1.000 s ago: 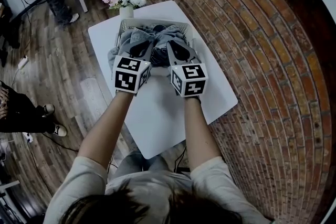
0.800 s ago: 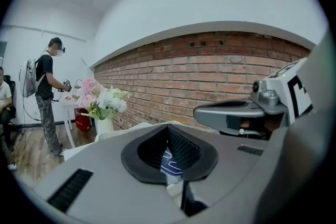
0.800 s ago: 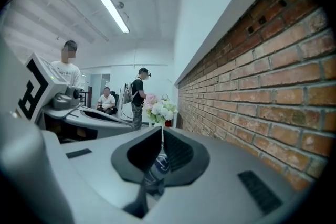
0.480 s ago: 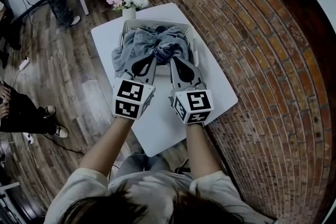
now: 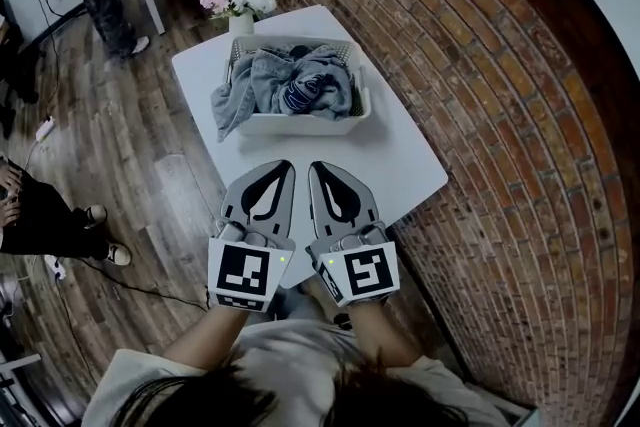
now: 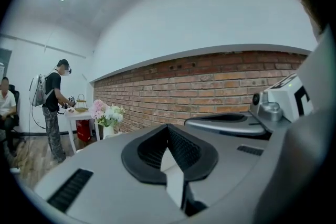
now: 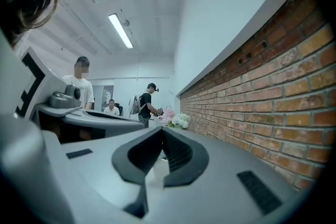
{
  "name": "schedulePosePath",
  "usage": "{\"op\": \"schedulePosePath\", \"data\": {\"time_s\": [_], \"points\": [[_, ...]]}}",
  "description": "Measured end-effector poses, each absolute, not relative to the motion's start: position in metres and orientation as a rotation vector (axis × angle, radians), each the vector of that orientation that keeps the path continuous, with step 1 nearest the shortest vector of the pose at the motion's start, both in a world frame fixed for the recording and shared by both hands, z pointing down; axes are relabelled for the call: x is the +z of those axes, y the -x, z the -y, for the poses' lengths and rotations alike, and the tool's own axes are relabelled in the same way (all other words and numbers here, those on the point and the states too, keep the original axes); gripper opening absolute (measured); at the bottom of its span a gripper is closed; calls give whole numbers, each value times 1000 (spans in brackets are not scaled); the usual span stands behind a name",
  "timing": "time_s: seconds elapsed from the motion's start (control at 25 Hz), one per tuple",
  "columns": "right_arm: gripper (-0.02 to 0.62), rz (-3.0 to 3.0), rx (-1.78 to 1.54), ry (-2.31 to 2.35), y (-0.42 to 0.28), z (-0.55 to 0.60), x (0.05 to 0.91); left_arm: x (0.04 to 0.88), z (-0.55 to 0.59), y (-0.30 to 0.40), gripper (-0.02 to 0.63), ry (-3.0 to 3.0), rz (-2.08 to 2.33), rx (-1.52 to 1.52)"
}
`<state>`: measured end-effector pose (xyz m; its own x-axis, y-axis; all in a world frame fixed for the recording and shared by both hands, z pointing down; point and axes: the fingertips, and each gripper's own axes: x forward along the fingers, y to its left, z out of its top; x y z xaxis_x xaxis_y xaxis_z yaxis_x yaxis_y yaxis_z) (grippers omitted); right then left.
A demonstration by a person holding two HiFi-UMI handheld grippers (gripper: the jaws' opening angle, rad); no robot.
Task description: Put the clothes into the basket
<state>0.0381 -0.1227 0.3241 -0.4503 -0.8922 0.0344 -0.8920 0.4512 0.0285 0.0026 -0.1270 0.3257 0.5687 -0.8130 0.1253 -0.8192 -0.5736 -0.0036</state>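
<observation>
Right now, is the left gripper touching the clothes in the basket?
Apart. In the head view the left gripper is over the near edge of the white table, and bare tabletop shows between it and the clothes in the basket.

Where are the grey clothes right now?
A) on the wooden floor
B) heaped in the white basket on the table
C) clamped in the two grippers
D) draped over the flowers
B: the grey clothes fill the white basket, one edge hanging over its rim.
</observation>
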Motion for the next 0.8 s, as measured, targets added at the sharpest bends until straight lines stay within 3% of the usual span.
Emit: {"op": "schedulePosePath", "data": {"time_s": [0.8], "points": [[6,2633,-43,-1664,-27,25,291,298,30,-7,6,-2778,1308,92]]}}
